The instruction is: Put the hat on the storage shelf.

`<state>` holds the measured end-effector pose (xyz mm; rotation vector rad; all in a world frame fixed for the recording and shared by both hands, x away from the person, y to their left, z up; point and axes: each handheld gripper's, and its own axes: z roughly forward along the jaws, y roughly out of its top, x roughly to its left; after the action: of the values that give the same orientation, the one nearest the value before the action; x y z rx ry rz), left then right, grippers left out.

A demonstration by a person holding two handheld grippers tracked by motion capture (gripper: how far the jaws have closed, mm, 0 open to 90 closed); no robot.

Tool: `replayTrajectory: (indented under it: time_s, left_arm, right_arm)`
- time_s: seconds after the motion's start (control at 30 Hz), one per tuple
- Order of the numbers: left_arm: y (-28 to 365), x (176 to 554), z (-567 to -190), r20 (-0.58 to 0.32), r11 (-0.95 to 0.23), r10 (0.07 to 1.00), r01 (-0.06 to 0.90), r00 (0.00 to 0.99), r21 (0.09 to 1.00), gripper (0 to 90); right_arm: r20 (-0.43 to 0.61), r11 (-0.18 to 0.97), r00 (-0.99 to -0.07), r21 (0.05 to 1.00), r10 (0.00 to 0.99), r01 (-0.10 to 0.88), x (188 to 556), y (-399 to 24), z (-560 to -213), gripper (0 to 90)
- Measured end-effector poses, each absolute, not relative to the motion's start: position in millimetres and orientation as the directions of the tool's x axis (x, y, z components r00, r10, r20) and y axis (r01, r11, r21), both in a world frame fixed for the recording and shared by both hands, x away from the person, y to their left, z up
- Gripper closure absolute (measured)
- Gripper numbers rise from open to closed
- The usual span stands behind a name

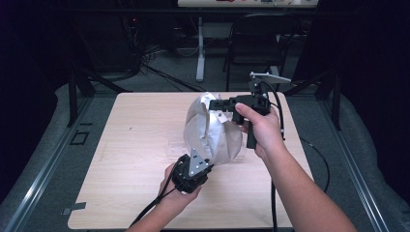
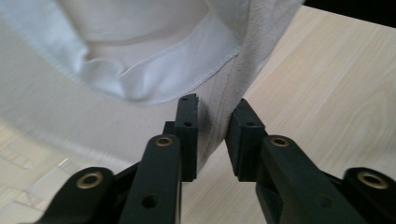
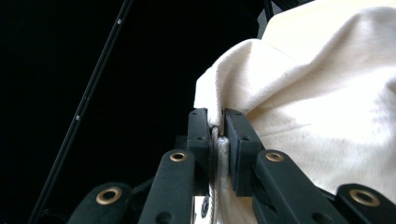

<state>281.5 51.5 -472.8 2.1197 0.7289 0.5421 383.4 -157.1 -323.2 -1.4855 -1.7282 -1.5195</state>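
Note:
A white cloth bag (image 1: 212,130) hangs above the wooden table (image 1: 130,159), held up between my two grippers. My right gripper (image 1: 212,103) reaches in from the right and is shut on the bag's top edge; in the right gripper view (image 3: 217,128) a bunched seam is pinched between the pads. My left gripper (image 1: 203,158) is at the bag's lower front corner. In the left gripper view (image 2: 212,126) a fold of the bag (image 2: 140,70) just below its hemmed opening sits pressed between the two pads.
A flat clear plastic piece (image 1: 175,145) lies on the table under the bag's left side. A dark chair (image 1: 256,43) and a table leg (image 1: 200,48) stand on the floor beyond the far edge. Cables trail from both grippers.

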Motion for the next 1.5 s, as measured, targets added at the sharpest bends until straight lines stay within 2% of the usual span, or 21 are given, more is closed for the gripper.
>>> replayTrajectory:
  time_s: [0.13, 0.37, 0.73, 1.27, 1.5]
  left_arm:
    - [62, 287, -468, 0.121, -0.483, 0.669, 0.306, 0.733, 0.820, 81.3]
    - [75, 306, -463, 0.063, -0.422, 0.682, 0.322, 0.729, 0.847, 82.4]
    - [81, 341, -450, -0.036, -0.369, 0.637, 0.345, 0.770, 0.863, 83.0]
    - [68, 369, -468, -0.063, -0.406, 0.595, 0.368, 0.801, 0.837, 83.1]
    - [75, 377, -473, -0.109, -0.386, 0.580, 0.390, 0.807, 0.836, 82.7]
  right_arm:
    - [0.823, -0.154, -0.359, 0.464, 0.441, 0.872, 383, -157, -321, 81.7]
    - [0.812, -0.157, -0.373, 0.482, 0.448, 0.862, 383, -156, -314, 81.8]
    - [0.804, -0.182, -0.364, 0.491, 0.470, 0.852, 392, -159, -312, 81.8]
    - [0.799, -0.223, -0.300, 0.467, 0.521, 0.856, 410, -169, -330, 81.8]
    - [0.804, -0.223, -0.289, 0.454, 0.519, 0.863, 414, -169, -338, 81.8]
